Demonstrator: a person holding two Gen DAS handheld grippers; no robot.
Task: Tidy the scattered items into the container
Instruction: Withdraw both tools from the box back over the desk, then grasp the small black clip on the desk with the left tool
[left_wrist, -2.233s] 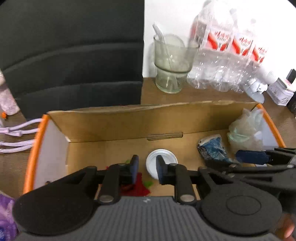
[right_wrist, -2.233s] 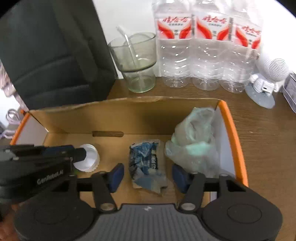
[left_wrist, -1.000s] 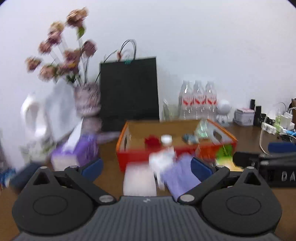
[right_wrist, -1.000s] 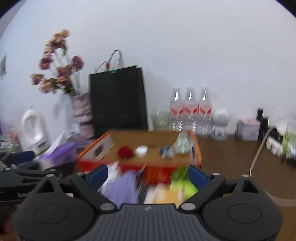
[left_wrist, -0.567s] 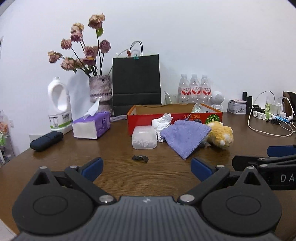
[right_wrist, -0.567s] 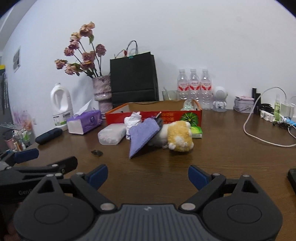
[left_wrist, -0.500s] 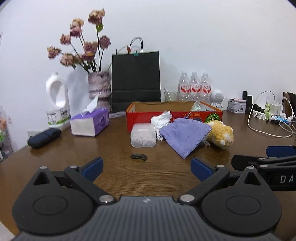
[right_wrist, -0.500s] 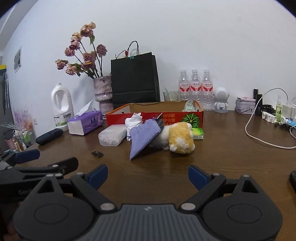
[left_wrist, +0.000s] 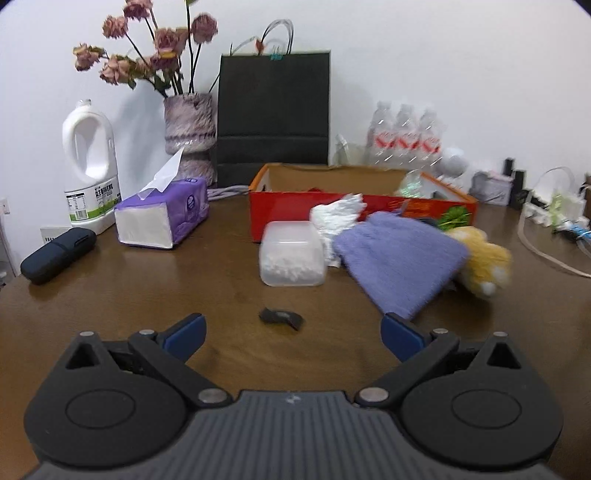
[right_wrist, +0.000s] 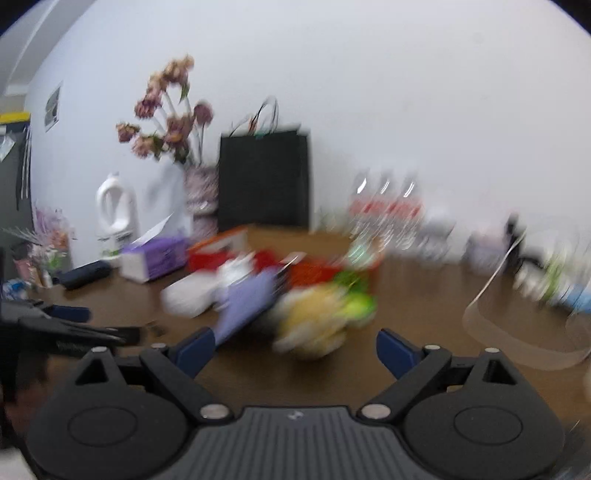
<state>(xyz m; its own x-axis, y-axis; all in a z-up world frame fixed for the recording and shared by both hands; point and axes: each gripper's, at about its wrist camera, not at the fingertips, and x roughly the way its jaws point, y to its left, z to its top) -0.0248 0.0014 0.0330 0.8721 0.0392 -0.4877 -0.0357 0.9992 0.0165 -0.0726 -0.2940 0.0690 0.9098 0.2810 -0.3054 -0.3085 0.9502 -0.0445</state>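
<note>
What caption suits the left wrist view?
Open left gripper faces small black object, plastic box, purple cloth before red container.

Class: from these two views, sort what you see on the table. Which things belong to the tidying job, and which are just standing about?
Job:
orange box
clear tub
white tissue
purple cloth
yellow plush toy
small dark piece

Standing about:
tissue pack
black bag
water bottles
vase
white jug

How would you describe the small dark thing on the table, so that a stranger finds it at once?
Find the red box. In front of it stands a clear tub. Nearer the camera lies a small dark clip-like piece, alone on bare wood, by far the smallest and flattest thing there.
</note>
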